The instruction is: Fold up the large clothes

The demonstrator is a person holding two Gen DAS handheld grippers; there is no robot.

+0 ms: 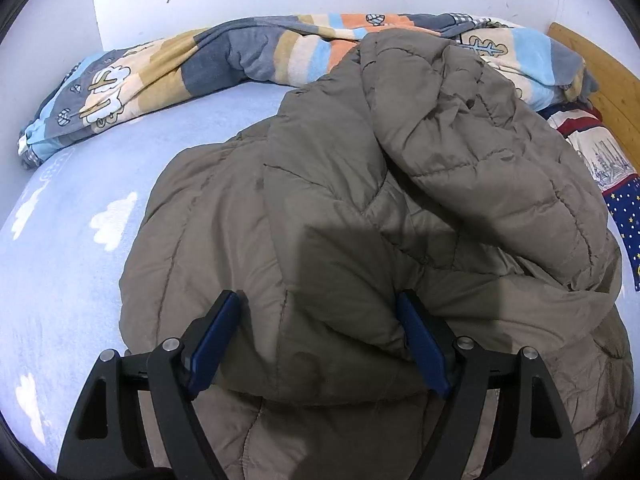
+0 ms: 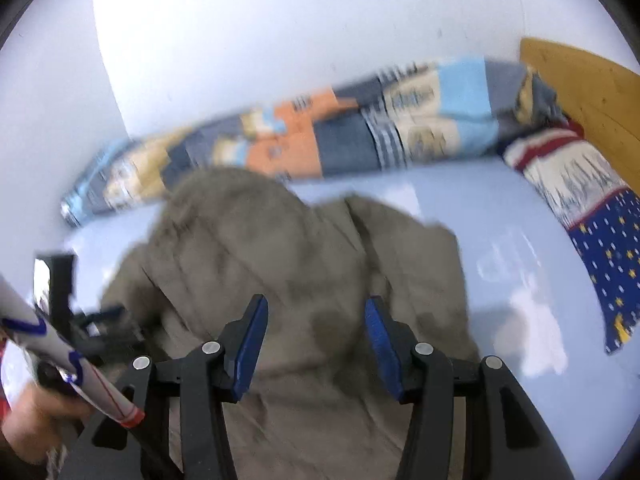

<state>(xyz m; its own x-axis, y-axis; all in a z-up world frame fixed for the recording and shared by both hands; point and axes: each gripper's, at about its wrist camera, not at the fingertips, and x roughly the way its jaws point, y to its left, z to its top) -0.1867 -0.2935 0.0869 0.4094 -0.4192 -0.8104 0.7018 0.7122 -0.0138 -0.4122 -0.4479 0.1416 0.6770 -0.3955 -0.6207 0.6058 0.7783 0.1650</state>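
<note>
A large taupe quilted puffer jacket (image 1: pixel 360 200) lies crumpled on the light blue bed sheet (image 1: pixel 80 200). It also shows in the blurred right wrist view (image 2: pixel 280 248). My left gripper (image 1: pixel 320 308) is open, its blue pads on either side of a raised fold at the jacket's near edge. My right gripper (image 2: pixel 316 312) is open just above the jacket's near part, holding nothing. The left gripper (image 2: pixel 80 320) and the hand holding it appear at the left edge of the right wrist view.
A striped multicoloured blanket (image 1: pixel 240 56) is bunched along the white wall at the back. A star-patterned pillow (image 1: pixel 616 200) lies at the right by the wooden headboard (image 1: pixel 600 68). The sheet has white cloud prints.
</note>
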